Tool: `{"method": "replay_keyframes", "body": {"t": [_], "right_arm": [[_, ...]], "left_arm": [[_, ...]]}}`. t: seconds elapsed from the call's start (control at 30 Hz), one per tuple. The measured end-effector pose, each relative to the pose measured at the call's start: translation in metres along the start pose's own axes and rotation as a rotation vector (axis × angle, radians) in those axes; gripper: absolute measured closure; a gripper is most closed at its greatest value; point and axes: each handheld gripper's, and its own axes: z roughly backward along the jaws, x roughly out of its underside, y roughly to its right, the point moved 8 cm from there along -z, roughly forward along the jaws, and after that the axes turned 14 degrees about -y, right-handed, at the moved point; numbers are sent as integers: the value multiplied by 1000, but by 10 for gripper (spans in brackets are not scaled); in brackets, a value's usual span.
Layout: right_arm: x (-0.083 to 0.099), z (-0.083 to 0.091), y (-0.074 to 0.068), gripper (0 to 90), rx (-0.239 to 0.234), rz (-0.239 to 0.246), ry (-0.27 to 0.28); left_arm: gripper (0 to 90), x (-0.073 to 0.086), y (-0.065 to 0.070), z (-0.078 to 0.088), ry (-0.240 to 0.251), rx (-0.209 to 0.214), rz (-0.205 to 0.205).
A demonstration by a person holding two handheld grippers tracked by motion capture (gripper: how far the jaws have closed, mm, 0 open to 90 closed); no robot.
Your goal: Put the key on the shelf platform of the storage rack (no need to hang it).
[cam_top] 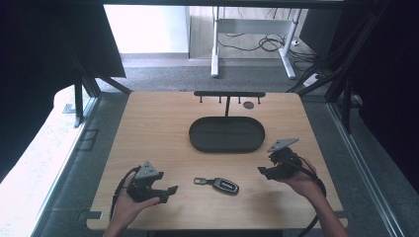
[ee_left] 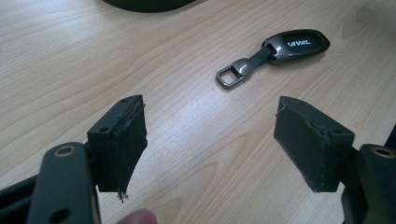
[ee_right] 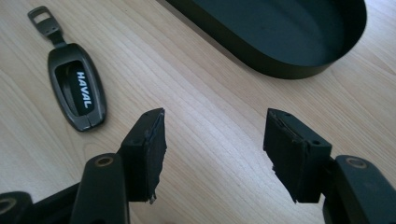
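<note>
So in the high view we've got a Haval car key fob (cam_top: 225,185) lying flat on the light wooden worktop (cam_top: 158,128), low in the frame and a bit right of centre, with its metal strap loop (cam_top: 200,181) pointing toward the left side of the picture. Neither tool is touching it. Our left hand-held gripper (cam_top: 167,193) sits at the lower left, near the fob, jaws standing well apart with nothing between them. In the left gripper view the fob (ee_left: 293,45) shows up in the upper right, loop end (ee_left: 232,74) nearest us and bare wood between the two black jaws. Our right hand-held gripper (cam_top: 263,171) is over at the right of the high view, just right of the fob, held up off the worktop as far as we can tell, jaws also apart and empty. In the right gripper view the fob (ee_right: 77,86) is at the upper left, the white HAVAL lettering readable on its dark face, well clear of the jaws. The black oval tray (cam_top: 197,140) sits in the middle of the high view, above the fob, and its rim (ee_right: 261,65) cuts across the top of the right gripper view. Behind the tray stands a thin black hook rack (cam_top: 229,94).
</note>
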Motion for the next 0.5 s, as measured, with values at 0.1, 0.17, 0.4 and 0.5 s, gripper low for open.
{"method": "replay_keyframes", "body": {"t": [0.1, 0.17, 0.4, 0.5], "right_arm": [[-3, 0, -3, 389, -7, 10, -5], [-4, 0, -5, 384, -11, 22, -8], [-11, -2, -14, 370, -18, 53, -29], [-13, -3, -17, 368, -26, 61, -34]], "left_arm": [[256, 0, 0, 0, 0, 0, -2], [256, 0, 0, 0, 0, 0, -3], [256, 0, 0, 0, -1, -2, -4], [256, 0, 1, 0, 0, -1, -3]]}}
